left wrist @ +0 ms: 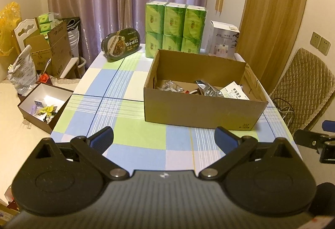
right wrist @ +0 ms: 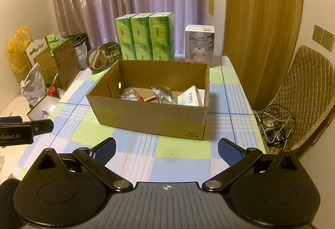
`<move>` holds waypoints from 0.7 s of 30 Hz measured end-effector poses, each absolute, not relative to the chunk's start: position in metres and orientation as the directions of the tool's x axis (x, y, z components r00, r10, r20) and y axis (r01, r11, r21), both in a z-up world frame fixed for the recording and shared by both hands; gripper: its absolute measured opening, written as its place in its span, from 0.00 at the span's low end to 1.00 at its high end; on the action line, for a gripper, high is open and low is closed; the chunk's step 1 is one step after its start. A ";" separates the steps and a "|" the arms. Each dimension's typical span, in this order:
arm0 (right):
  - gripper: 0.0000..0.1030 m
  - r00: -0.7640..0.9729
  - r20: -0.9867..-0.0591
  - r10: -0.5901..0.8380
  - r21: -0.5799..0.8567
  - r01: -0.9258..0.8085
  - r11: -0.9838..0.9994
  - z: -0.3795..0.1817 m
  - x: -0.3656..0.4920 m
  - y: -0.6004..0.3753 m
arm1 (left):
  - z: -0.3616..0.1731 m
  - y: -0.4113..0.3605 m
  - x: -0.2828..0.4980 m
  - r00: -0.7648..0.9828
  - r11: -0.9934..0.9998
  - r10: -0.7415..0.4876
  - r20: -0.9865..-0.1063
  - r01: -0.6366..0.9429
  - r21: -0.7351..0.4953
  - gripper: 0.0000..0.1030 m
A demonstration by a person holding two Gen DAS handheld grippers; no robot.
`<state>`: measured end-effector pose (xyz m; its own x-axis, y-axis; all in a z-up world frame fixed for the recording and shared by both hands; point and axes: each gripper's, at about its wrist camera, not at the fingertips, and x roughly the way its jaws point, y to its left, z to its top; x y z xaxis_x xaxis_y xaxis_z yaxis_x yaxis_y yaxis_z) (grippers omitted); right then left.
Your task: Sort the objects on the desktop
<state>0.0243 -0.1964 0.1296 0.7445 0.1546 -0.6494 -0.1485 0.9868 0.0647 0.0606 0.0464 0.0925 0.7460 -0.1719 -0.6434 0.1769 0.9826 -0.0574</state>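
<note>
Cardboard box (left wrist: 201,111), one of it, sits on the checked tablecloth (left wrist: 117,111) just ahead of both claws, open-topped. Inside lie two crinkled silver packets (right wrist: 164,93), one clear wrapper (right wrist: 129,93) and one white carton with print (right wrist: 191,98); a small red and white item between them is too hidden to name. Beyond the box, farthest from the claws, stands one wrapped block of green tissue packs (left wrist: 174,27), six packs showing on its face in two rows of three. Left of that block leans one dark instant-meal bowl (left wrist: 121,43); right of it stands one white humidifier box (left wrist: 223,40). Off to the left of the left gripper (left wrist: 164,141), a small open white-lined box (left wrist: 45,103) of odds and ends sits beside the table.

The left gripper is held low over the near edge of the cloth, level, fingers spread wide and holding nothing. The right gripper (right wrist: 166,150) hangs alongside it, likewise level, fingers wide apart and bare, pointing at the box's near wall.
</note>
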 end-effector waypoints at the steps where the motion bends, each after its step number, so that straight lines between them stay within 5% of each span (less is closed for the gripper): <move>1: 0.98 0.744 -0.650 0.155 0.065 -0.149 0.987 0.129 0.024 -0.196 | 0.092 0.046 0.061 0.745 0.983 -0.171 -0.644 0.177 -0.056 0.98; 21: 0.98 0.736 -0.660 0.155 0.069 -0.145 0.987 0.122 0.025 -0.196 | 0.087 0.038 0.062 0.740 0.981 -0.172 -0.651 0.192 -0.041 0.99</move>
<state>0.0247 -0.1965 0.1219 0.7355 0.1546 -0.6596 -0.1454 0.9870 0.0692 0.0619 0.0376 0.0874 0.7398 -0.1716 -0.6506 0.1918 0.9806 -0.0405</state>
